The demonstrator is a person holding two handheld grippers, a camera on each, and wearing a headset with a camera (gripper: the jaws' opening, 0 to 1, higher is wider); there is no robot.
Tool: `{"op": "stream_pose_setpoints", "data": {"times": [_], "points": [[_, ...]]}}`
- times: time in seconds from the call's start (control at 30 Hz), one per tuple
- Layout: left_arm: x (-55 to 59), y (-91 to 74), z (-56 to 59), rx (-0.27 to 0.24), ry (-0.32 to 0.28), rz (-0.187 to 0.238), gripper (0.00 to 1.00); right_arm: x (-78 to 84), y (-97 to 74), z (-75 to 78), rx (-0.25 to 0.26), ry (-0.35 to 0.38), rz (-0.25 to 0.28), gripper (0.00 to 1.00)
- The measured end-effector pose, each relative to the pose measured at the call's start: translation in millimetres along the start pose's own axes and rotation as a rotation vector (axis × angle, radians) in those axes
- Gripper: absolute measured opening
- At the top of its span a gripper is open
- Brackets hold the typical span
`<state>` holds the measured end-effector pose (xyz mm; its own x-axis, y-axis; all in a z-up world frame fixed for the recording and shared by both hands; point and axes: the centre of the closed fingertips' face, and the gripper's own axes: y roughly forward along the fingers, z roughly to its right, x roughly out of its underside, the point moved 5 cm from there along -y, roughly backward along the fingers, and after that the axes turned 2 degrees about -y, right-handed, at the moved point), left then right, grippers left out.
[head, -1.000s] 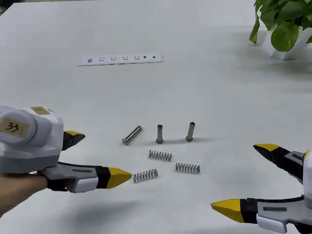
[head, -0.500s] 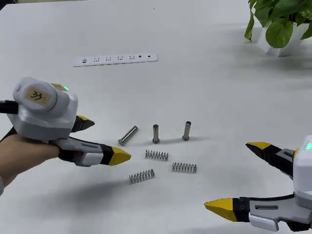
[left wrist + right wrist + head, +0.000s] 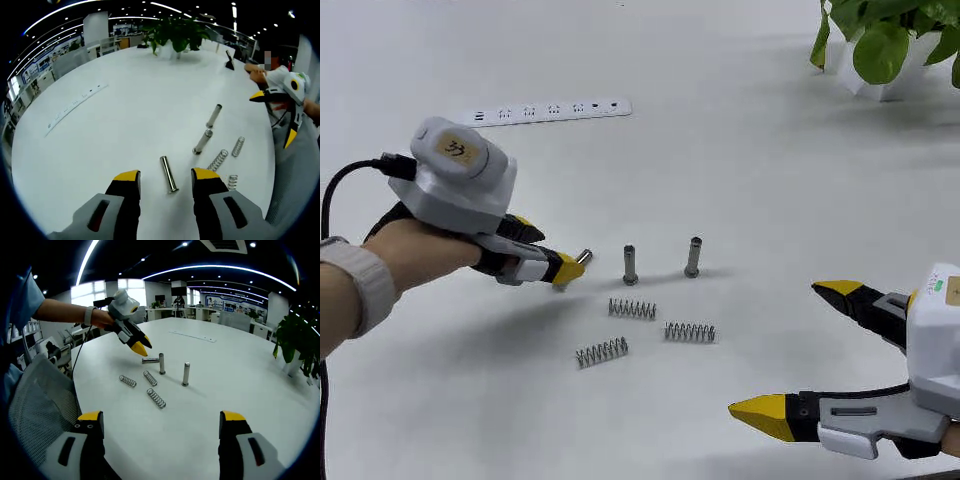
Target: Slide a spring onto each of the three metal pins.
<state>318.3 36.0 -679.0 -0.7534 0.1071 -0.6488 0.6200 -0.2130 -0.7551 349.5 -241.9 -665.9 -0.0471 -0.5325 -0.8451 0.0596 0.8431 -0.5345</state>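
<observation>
Straddling the lying pin (image 3: pixel 168 172), the left tongs (image 3: pixel 166 174) sit low over the white surface (image 3: pixel 740 160) with their yellow tips apart, one on each side of the pin. The left gripper view shows a gap between the pin and each tip, so nothing is gripped. In the head view the left tongs (image 3: pixel 555 255) cover most of that pin, and its end (image 3: pixel 583 256) shows just past the near tip.

To its right, two standing pins (image 3: pixel 630 264) (image 3: pixel 694 256) are upright, side by side and apart from each other. None of the three pins carries a spring. Three springs (image 3: pixel 632 309) (image 3: pixel 690 331) (image 3: pixel 601 351) lie flat and loose on the surface just in front of the pins, none touching another.

The right tongs (image 3: pixel 798 348) hang at the near right, well apart from the pins, with jaws spread wide and empty.

A white power strip (image 3: pixel 548 110) lies far back on the surface, and a potted plant (image 3: pixel 880 40) stands at the far right corner.
</observation>
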Motion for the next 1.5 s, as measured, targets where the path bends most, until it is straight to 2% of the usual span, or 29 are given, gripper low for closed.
{"op": "stream_pose_setpoints", "data": {"times": [0.07,0.23,0.33,0.5,0.8,1.07,1.13,1.2,1.3,1.4,1.43,1.5], "points": [[-2.8,2.7,5.3,0.001,0.010,-0.020,0.41,1.1,-0.3,-0.4,0.001,0.001,-0.002,0.97],[-2.5,15.2,7.4,0.014,0.026,-0.054,0.32,2.6,-1.4,0.0,0.008,0.012,0.001,0.97],[-3.4,22.4,7.9,0.006,0.057,-0.078,0.25,3.1,-2.7,1.1,0.014,0.016,0.003,0.97],[-6.4,27.4,6.0,-0.003,0.032,-0.106,0.20,4.2,-5.2,3.0,0.025,0.024,0.006,0.97],[-2.3,33.0,5.4,-0.023,-0.025,-0.187,0.15,6.3,-8.4,4.9,0.040,0.037,0.014,0.97],[-4.2,36.7,0.0,-0.038,-0.034,-0.213,0.13,9.1,-9.4,4.5,0.041,0.046,0.014,0.96],[-4.9,36.9,3.0,-0.042,0.000,-0.217,0.13,9.6,-9.3,4.5,0.041,0.049,0.014,0.96],[-5.0,36.0,6.9,-0.059,0.006,-0.222,0.13,10.7,-8.9,4.1,0.039,0.049,0.007,0.96],[-5.3,36.9,6.6,-0.076,0.010,-0.232,0.13,11.4,-8.3,3.5,0.039,0.050,0.007,0.96],[-5.0,35.9,8.7,-0.106,0.049,-0.250,0.11,11.8,-7.8,2.5,0.034,0.045,0.001,0.96],[-4.2,36.6,6.4,-0.113,0.069,-0.256,0.10,11.9,-7.7,2.2,0.033,0.043,0.000,0.96],[-4.0,37.9,4.5,-0.116,0.070,-0.258,0.10,11.7,-7.8,2.2,0.031,0.042,-0.001,0.96]]}}
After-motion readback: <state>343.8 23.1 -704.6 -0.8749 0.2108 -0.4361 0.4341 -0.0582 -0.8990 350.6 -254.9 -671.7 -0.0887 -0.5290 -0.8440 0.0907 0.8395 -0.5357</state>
